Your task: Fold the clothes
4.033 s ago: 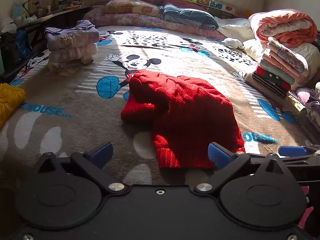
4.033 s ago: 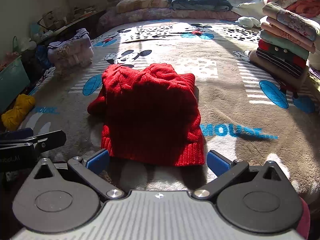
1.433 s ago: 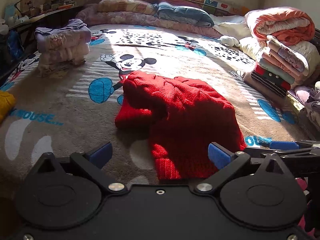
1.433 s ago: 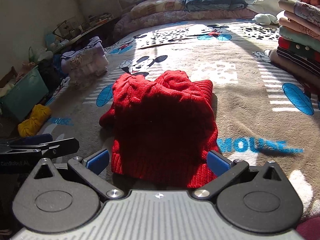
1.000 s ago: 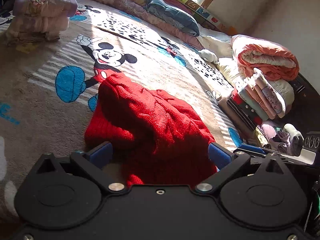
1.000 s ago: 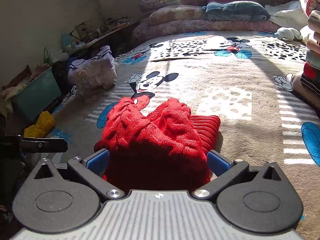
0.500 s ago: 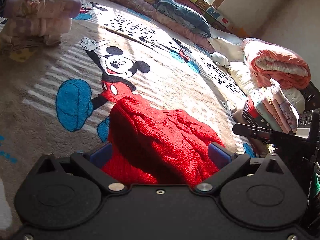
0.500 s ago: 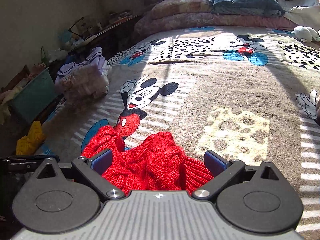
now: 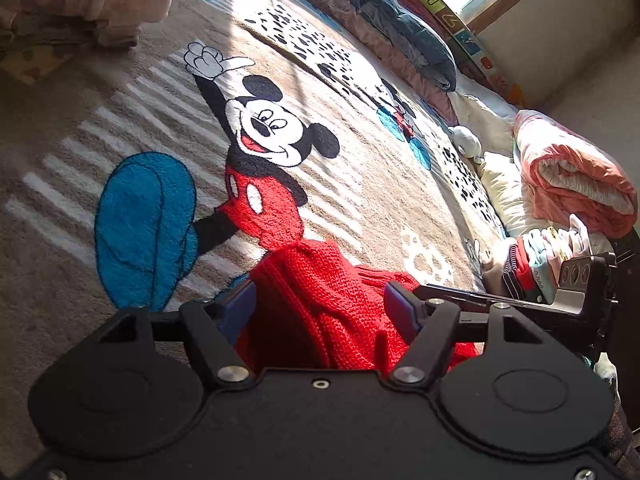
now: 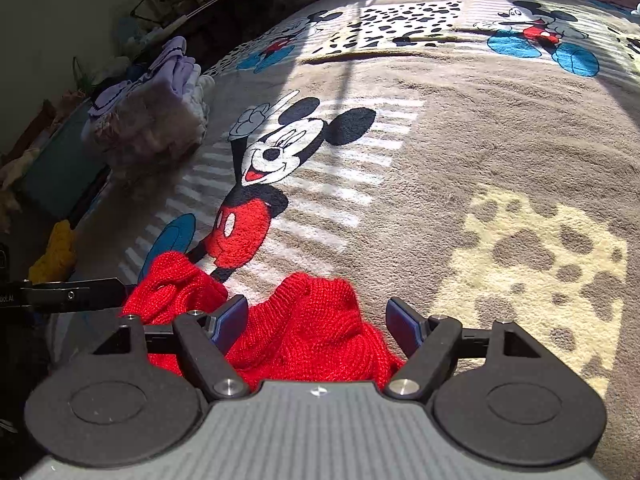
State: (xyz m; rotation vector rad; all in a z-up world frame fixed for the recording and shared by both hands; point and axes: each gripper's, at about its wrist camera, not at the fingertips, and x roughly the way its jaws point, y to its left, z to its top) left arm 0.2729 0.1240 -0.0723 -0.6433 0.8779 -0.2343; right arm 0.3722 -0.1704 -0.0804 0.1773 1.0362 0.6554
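Observation:
A red knit sweater (image 9: 304, 276) lies bunched on the Mickey Mouse blanket (image 9: 360, 184), its far edge close under both cameras. My left gripper (image 9: 320, 312) is low over it. The blue pads have drawn partway in with a thick fold between them, and a gap remains on the left side. My right gripper (image 10: 316, 320) straddles another hump of the sweater (image 10: 176, 284) in the same way. The two grippers are side by side: the left one's finger (image 10: 72, 294) shows in the right wrist view. The near part of the sweater is hidden under both bodies.
A pile of folded lilac and pink clothes (image 10: 148, 120) sits at the left edge of the bed, with a yellow garment (image 10: 56, 248) below it. A stack of folded clothes (image 9: 536, 264) and a rolled pink quilt (image 9: 572, 176) stand at the right, pillows (image 9: 400, 32) along the far side.
Both grippers have moved forward and down over the sweater to its far edge. Their fingers have narrowed from wide open to partway in around the knit.

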